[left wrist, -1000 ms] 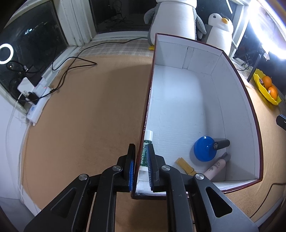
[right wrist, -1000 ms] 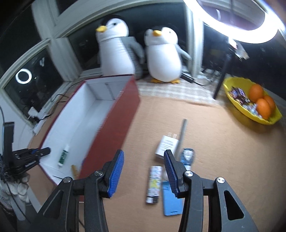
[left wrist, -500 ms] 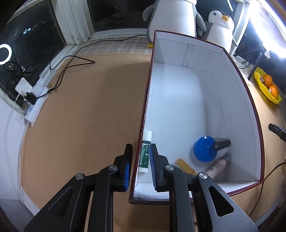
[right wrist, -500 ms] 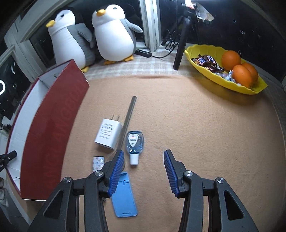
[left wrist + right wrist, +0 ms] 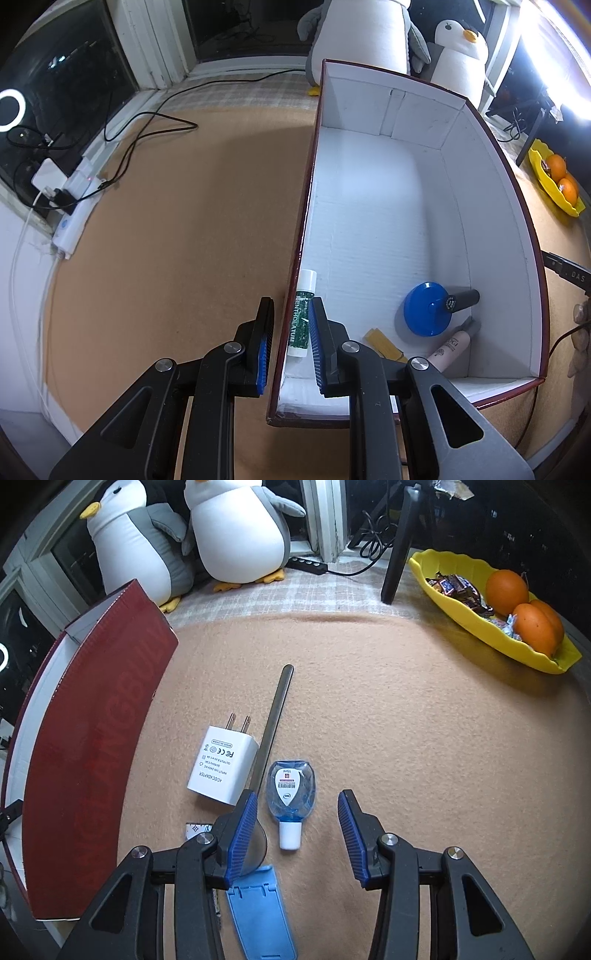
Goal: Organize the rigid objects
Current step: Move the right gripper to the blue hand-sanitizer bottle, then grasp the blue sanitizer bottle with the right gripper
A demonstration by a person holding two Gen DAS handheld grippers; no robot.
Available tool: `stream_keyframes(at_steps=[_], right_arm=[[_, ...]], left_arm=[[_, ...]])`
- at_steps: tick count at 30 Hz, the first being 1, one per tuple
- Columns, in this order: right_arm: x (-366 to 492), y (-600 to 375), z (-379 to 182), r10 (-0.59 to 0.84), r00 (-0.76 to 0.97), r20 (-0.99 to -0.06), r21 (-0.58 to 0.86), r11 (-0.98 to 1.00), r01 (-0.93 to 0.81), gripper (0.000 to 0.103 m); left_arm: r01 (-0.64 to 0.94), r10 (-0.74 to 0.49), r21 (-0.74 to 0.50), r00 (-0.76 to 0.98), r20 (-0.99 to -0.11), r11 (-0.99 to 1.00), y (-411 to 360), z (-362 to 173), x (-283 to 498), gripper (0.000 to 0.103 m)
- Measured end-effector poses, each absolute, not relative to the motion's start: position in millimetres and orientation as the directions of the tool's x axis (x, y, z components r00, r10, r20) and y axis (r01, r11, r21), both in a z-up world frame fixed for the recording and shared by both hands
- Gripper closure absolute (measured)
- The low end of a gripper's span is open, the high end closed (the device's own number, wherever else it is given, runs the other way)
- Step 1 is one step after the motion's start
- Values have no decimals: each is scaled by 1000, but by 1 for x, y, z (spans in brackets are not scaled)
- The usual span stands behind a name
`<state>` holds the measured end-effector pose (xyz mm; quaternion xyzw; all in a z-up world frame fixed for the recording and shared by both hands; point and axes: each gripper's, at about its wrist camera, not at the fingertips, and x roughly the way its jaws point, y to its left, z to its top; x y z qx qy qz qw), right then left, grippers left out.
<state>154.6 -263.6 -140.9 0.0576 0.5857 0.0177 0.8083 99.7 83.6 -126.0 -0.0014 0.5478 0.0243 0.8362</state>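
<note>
The right tool (image 5: 295,832) hangs over the tan counter (image 5: 388,720) with its jaws apart and nothing between the pads, just above a small clear blue bottle (image 5: 291,788) lying flat, its white cap pointing toward the near edge. To take it cleanly I would centre the jaws across the bottle's wide body, not the narrow cap, and come straight down so the left pad (image 5: 240,834) slips between the bottle and the long grey rod (image 5: 273,731) just beside it, without nudging the white charger (image 5: 221,764) to the left. The bottle looks hard and smooth, so a square, firm pinch should keep it from slipping or spinning. A blue flat stand (image 5: 258,912) lies nearer, below the tool. Over at the red box (image 5: 517,206) with its white lining, the left tool (image 5: 291,347) straddles the near left wall, jaws slightly apart, clamped on nothing; a green lip balm stick (image 5: 301,314) lies free on the box floor between them, alongside a blue disc (image 5: 428,308).
</note>
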Motion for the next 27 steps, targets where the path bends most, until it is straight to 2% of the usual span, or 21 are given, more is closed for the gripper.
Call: stream_keyframes(at_steps=[12, 27], right_arm=[[169, -255, -157, 62, 267, -962, 65, 998, 4, 80], [156, -262, -146, 57, 297, -953, 70, 997, 34, 80]], left_arm=[[-49, 42, 24, 395, -918, 999, 85, -127, 100, 85], [-42, 33, 17, 400, -916, 999, 82, -126, 98, 85]])
